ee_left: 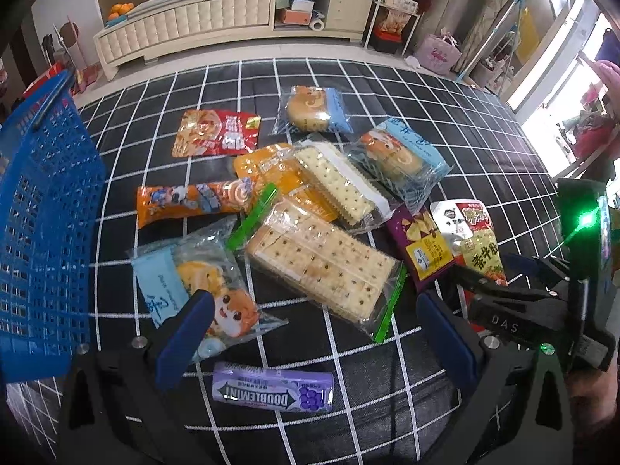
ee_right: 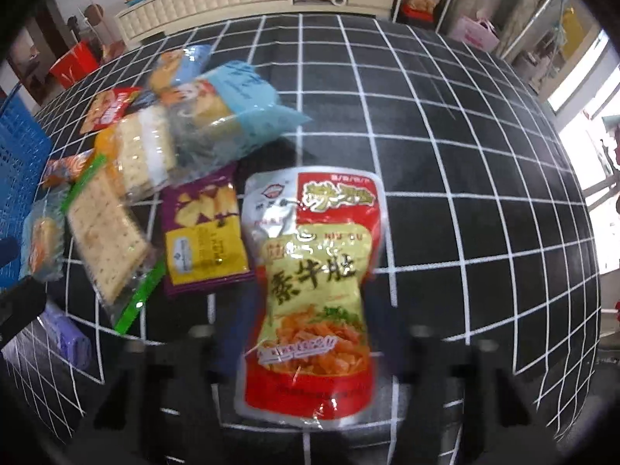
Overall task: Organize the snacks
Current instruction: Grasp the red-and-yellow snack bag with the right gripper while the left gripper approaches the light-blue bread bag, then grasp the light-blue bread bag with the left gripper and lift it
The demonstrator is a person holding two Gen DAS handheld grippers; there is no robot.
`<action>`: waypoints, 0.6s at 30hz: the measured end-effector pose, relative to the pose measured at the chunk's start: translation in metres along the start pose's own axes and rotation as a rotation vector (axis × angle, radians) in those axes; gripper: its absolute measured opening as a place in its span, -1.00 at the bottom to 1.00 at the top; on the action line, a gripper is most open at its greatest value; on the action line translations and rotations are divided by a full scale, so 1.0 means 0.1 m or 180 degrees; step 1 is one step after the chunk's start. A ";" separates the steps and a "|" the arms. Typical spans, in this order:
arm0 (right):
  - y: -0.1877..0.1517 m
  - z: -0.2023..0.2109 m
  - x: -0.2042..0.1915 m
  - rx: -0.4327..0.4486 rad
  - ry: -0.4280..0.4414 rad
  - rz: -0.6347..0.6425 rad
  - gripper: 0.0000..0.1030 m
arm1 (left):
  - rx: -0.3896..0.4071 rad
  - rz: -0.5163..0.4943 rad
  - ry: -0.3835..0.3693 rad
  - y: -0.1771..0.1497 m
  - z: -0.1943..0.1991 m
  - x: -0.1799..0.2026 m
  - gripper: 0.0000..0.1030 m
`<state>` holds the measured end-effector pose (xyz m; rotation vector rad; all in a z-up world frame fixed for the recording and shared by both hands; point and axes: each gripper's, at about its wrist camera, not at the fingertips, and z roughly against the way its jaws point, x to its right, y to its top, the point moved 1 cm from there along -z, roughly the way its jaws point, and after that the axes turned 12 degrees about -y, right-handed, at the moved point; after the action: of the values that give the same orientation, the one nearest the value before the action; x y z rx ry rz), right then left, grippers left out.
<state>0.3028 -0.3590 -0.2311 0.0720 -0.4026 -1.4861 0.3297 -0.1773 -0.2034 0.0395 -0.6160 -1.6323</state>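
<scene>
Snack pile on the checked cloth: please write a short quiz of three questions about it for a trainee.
1. True or false: in the left wrist view, the blue basket stands left of the snacks.
2. Which pack lies nearest the camera, below the open left tool?
A. orange wrapper
B. purple Doublemint pack
C. cracker pack
3. Name the snack that the right tool grips.

Key: 1 true; 2 B; 3 the red and yellow pouch.
</scene>
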 end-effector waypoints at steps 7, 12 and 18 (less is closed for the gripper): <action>-0.10 0.22 0.14 0.0057 0.0048 -0.0234 -0.20 | 0.0041 0.0006 0.0034 -0.11 0.19 -0.04 1.00; -0.22 0.71 0.18 0.0292 0.0146 -0.0367 -0.20 | 0.0198 -0.0022 0.0067 -0.13 0.51 -0.13 1.00; -0.15 0.90 -0.15 0.0516 0.0404 -0.0230 -0.20 | 0.0244 0.0059 0.0085 -0.08 0.71 -0.31 1.00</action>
<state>0.2610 -0.3284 -0.1549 0.3108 -0.4204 -1.5087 0.3017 -0.1225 -0.1561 0.1113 -0.6567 -1.5876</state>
